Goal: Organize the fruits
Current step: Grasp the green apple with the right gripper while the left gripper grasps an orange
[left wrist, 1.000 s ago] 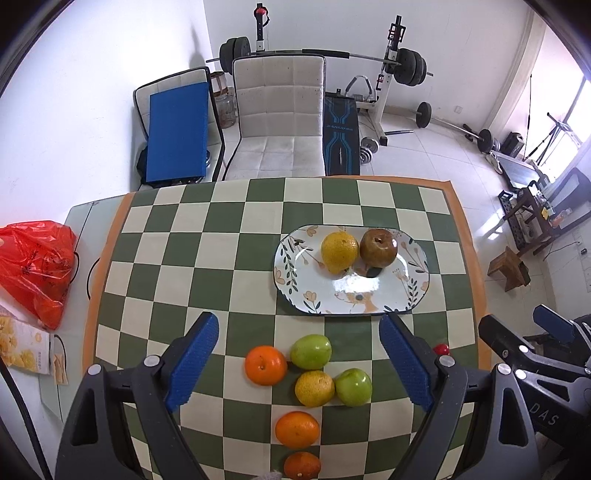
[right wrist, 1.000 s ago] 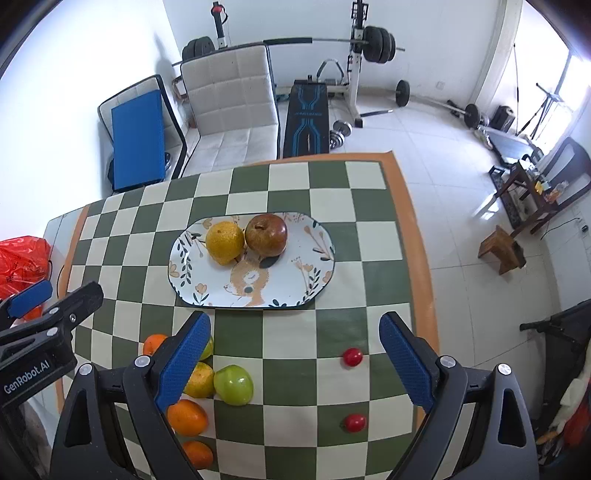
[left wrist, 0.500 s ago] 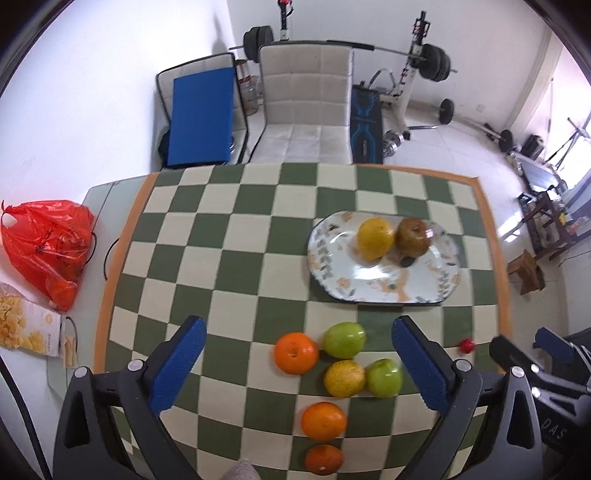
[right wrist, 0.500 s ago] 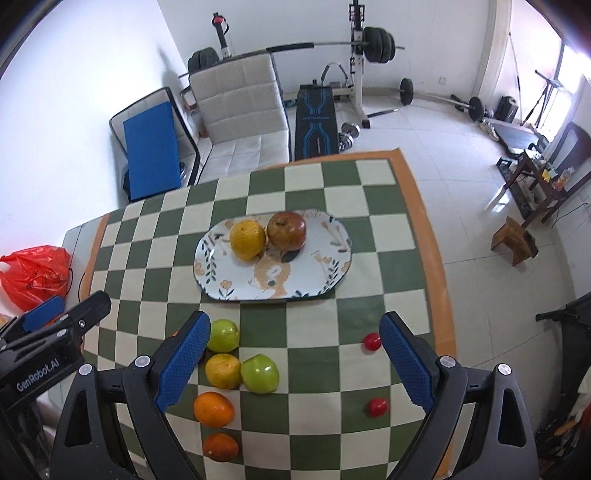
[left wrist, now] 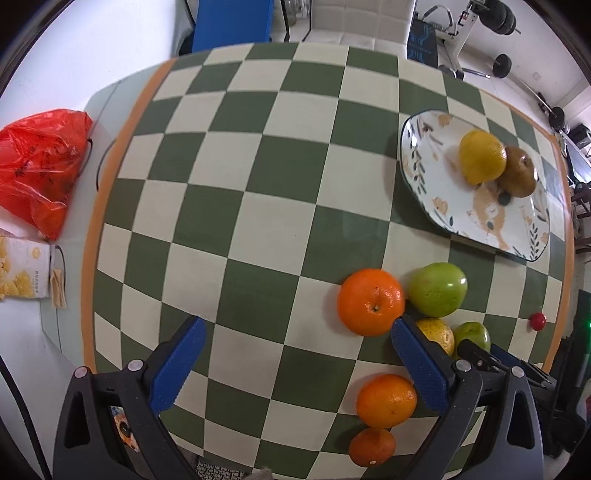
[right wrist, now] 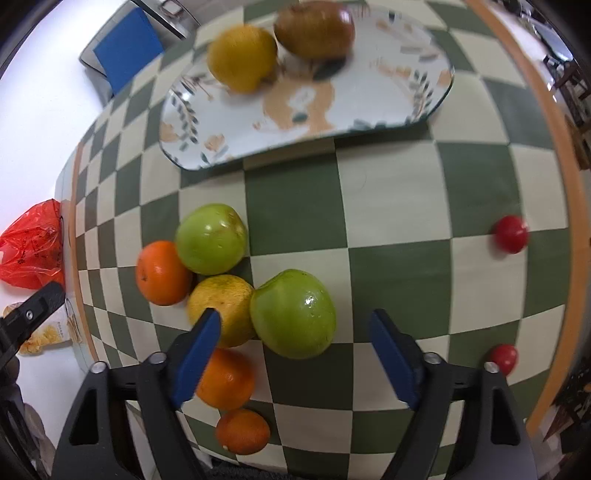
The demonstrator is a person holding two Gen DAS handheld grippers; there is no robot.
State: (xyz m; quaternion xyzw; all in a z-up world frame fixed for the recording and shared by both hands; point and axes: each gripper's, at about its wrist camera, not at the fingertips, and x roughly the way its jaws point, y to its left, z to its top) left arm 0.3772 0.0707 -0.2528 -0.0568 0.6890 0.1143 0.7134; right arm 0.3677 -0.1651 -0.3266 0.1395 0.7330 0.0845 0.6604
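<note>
Now both claws low over the fruit

Now the table [left wrist: 258, 206] wears a green and cream checked cloth. A plate [right wrist: 369, 107] holds two fruits; oranges and a green apple [right wrist: 293, 314] lie loose near it. The left claw [left wrist: 295, 354] is released, over bare cloth. The right claw [right wrist: 295, 339] has just been closing, the apple between its jaws, not yet pressed. Gym gear [left wrist: 487, 18] stands behind.

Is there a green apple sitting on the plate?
No, the plate holds only a yellow fruit and a brown fruit; both green apples sit on the tablecloth.
</note>
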